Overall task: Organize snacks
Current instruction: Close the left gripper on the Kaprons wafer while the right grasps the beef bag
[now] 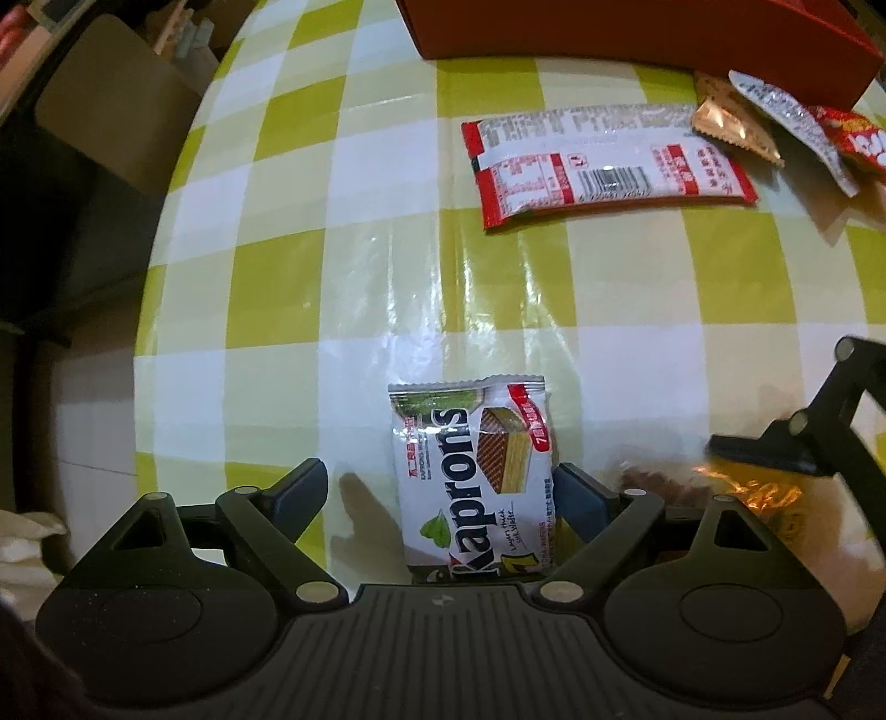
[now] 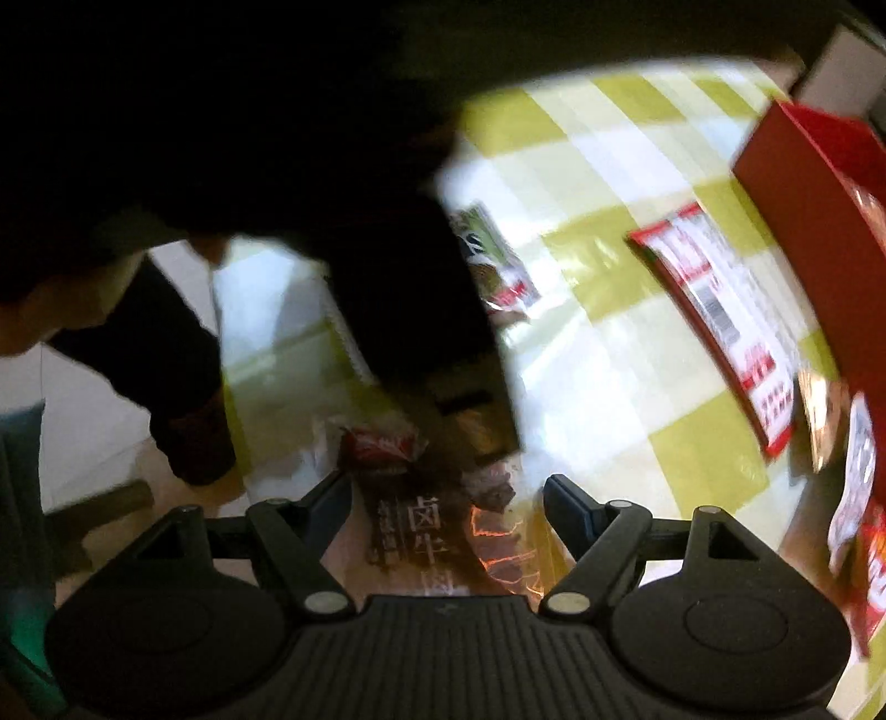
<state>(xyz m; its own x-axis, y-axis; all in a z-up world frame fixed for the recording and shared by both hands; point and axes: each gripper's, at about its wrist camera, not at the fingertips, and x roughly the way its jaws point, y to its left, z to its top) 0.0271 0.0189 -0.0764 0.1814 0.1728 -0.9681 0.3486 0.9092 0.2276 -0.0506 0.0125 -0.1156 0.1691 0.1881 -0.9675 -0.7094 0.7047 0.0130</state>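
Observation:
A white Kaprons wafer packet [image 1: 470, 471] lies flat on the green-and-white checked tablecloth [image 1: 343, 249]. My left gripper [image 1: 440, 490] points down over it, open, its fingers on either side; the right finger is close to the packet's edge, the left finger stands apart. In the blurred right wrist view, my right gripper [image 2: 448, 498] is open above a brown packet with Chinese characters [image 2: 437, 543], which lies between its fingers without the pads pressing on it. A small red packet [image 2: 382, 443] lies just beyond. The right gripper [image 1: 775, 448] also shows at the left view's right edge.
A red box [image 1: 637, 33] stands at the table's far side, with a long red-and-white packet [image 1: 609, 160] and several small snack packets [image 1: 786, 111] in front of it. The table's edge [image 1: 144, 310] curves down the left. The left hand's dark shape [image 2: 360, 249] blocks much of the right view.

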